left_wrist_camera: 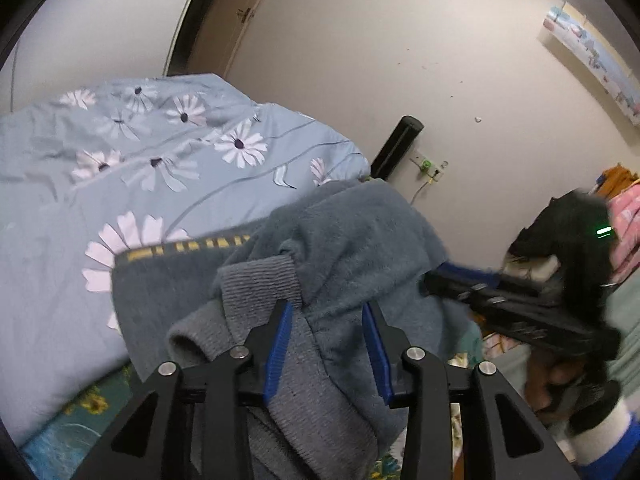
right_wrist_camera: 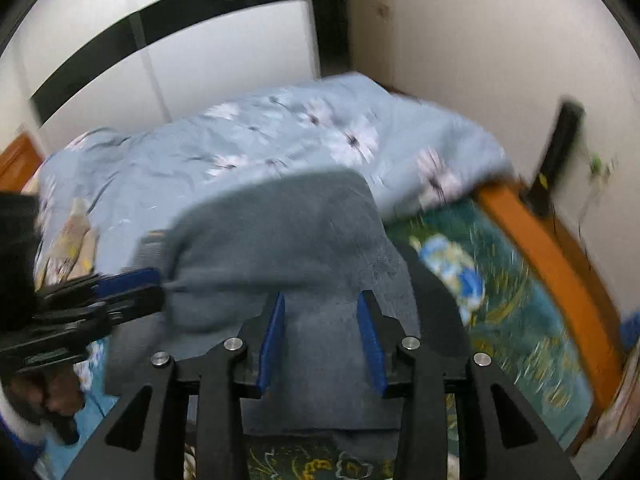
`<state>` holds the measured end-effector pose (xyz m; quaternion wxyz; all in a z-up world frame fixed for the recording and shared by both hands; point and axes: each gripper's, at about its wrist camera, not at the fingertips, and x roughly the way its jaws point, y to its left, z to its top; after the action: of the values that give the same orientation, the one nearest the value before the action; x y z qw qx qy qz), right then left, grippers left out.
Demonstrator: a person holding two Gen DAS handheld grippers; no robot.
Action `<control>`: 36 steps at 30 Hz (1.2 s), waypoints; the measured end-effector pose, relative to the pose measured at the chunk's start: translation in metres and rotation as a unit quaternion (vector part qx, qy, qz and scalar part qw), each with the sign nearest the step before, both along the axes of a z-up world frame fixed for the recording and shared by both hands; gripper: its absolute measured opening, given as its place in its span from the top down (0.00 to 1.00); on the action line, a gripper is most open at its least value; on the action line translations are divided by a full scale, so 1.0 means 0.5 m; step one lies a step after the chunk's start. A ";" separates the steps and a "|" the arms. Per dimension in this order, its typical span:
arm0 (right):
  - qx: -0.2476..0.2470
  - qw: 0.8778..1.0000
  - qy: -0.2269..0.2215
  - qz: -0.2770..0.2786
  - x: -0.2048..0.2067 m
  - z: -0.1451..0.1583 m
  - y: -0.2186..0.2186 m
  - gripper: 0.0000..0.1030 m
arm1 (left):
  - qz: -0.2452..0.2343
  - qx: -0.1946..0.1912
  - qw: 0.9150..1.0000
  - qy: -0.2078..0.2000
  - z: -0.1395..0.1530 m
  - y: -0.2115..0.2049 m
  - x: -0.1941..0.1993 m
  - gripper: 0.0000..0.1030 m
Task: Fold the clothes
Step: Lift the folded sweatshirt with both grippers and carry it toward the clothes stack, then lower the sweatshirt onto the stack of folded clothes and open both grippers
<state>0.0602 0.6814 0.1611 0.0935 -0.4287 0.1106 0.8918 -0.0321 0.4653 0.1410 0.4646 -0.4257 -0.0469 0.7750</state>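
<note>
Item: grey sweater (left_wrist_camera: 344, 240), lifted over the bed between my two grippers; left gripper (left_wrist_camera: 326, 312) spread with cuff and body bunched between its fingers, right gripper (right_wrist_camera: 320, 304) likewise spread with cloth draped between them, though I cannot tell whether either truly grips. Handling, in my judgement: secure both edges, keep them level, lower flat. Surroundings: floral duvet (left_wrist_camera: 140, 152) heaped just behind, green sheet (right_wrist_camera: 500, 280), wooden rail (right_wrist_camera: 560, 248) right.

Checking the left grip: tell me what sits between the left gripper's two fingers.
The grey sweater: its ribbed cuff and fleece fill the left gripper, seen in the left wrist view.
</note>
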 end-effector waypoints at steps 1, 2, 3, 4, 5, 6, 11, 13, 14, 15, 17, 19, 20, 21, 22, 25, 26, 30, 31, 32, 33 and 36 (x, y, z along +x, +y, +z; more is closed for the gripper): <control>-0.010 1.000 -0.006 -0.014 0.000 -0.020 0.007 0.60 | -0.002 0.000 1.000 0.001 -0.002 0.003 0.005 0.61; -0.007 1.000 -0.005 -0.017 0.002 -0.022 0.005 0.59 | -0.003 -0.002 1.000 0.004 -0.003 0.006 0.010 0.61; -0.005 1.000 -0.003 -0.021 0.004 -0.024 0.003 0.55 | -0.002 -0.006 1.000 0.011 -0.001 0.010 0.015 0.60; -0.002 1.000 -0.002 -0.025 0.005 -0.025 0.001 0.52 | -0.002 -0.011 1.000 0.018 0.002 0.013 0.020 0.59; 0.000 1.000 -0.004 -0.024 0.007 -0.020 -0.001 0.52 | -0.001 -0.013 1.000 0.021 0.006 0.014 0.023 0.58; 0.002 1.000 -0.005 -0.023 0.008 -0.014 -0.003 0.52 | 0.000 -0.013 1.000 0.021 0.011 0.011 0.027 0.58; 0.010 0.999 0.027 -0.043 0.057 0.042 -0.043 0.52 | 0.010 -0.007 0.999 0.035 0.039 -0.052 0.071 0.46; 0.018 0.998 0.033 -0.046 0.080 0.050 -0.077 0.49 | 0.017 -0.010 0.999 0.047 0.037 -0.090 0.107 0.44; 0.017 0.998 0.032 -0.045 0.097 0.045 -0.099 0.47 | 0.021 -0.013 0.998 0.052 0.035 -0.105 0.123 0.43; 0.014 0.998 0.031 -0.045 0.101 0.037 -0.110 0.45 | 0.026 -0.019 0.998 0.054 0.029 -0.117 0.138 0.42; 0.010 0.999 0.012 -0.052 0.124 0.003 -0.143 0.44 | 0.034 -0.037 0.997 0.054 0.008 -0.141 0.163 0.41; 0.005 0.998 -0.009 -0.054 0.132 -0.032 -0.164 0.44 | 0.041 -0.049 0.997 0.045 -0.016 -0.156 0.179 0.41; 0.003 0.998 -0.020 -0.055 0.136 -0.050 -0.175 0.44 | 0.044 -0.055 0.997 0.039 -0.028 -0.162 0.184 0.40; -0.003 0.998 -0.027 -0.058 0.139 -0.065 -0.182 0.44 | 0.047 -0.061 0.997 0.031 -0.040 -0.167 0.188 0.40; -0.010 0.997 -0.034 -0.062 0.142 -0.078 -0.189 0.44 | 0.050 -0.067 0.996 0.023 -0.052 -0.172 0.193 0.40; -0.014 0.997 -0.044 -0.066 0.150 -0.099 -0.205 0.37 | 0.059 -0.075 0.995 0.011 -0.073 -0.184 0.210 0.35; -0.013 0.997 -0.046 -0.067 0.152 -0.105 -0.210 0.32 | 0.062 -0.078 0.995 0.011 -0.078 -0.184 0.214 0.31; -0.004 0.998 -0.021 -0.055 0.167 -0.114 -0.219 0.24 | 0.080 -0.101 0.992 0.018 -0.091 -0.170 0.219 0.28; -0.009 0.998 -0.012 -0.053 0.172 -0.120 -0.213 0.21 | 0.089 -0.106 0.990 0.017 -0.096 -0.162 0.220 0.28; -0.013 0.999 -0.006 -0.051 0.177 -0.124 -0.210 0.16 | 0.099 -0.111 0.989 0.017 -0.100 -0.155 0.222 0.28; -0.019 0.999 0.002 -0.048 0.180 -0.132 -0.199 0.14 | 0.108 -0.114 0.987 0.018 -0.105 -0.149 0.224 0.28; -0.026 0.999 0.019 -0.036 0.190 -0.151 -0.179 0.08 | 0.145 -0.123 0.982 0.025 -0.117 -0.133 0.241 0.24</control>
<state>0.1553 0.5920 0.0854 0.1126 -0.4097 0.1511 0.8926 0.0884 0.3987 0.0827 0.2927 -0.4488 -0.0013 0.8443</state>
